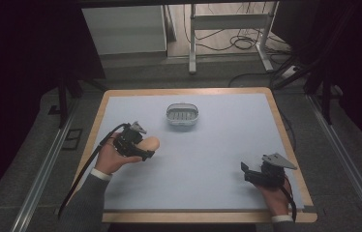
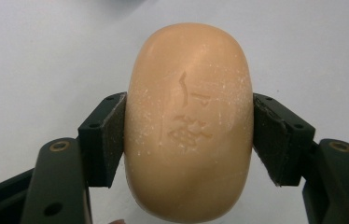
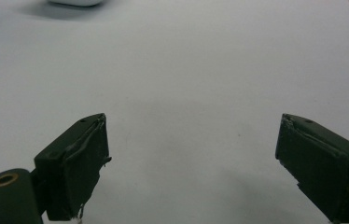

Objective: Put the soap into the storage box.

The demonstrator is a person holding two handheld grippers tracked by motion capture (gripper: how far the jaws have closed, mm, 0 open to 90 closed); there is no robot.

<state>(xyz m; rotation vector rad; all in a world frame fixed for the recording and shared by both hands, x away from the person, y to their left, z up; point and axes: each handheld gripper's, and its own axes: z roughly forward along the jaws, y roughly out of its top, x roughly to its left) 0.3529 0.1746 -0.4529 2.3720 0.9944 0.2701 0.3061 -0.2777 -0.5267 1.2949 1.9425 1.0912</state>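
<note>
Nearest, at the right edge of the table [image 1: 121, 99], the right gripper [image 3: 191, 163] is held with jaws wide apart. Farther left, a peach soap bar [image 2: 189, 121] is clamped by the left gripper [image 1: 146, 149]. Farthest, a white dish [image 1: 182, 116] is seen.

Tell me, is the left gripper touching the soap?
Touching. The left gripper view shows the left gripper with both pads pressed flat against the soap's sides.

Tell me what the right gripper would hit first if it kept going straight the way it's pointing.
Nothing soon: the right gripper, jaws open, faces bare table mat. Farther on, a white soap dish sits off to the left of that line, so it would probably pass it, though depth is hard to judge.
</note>
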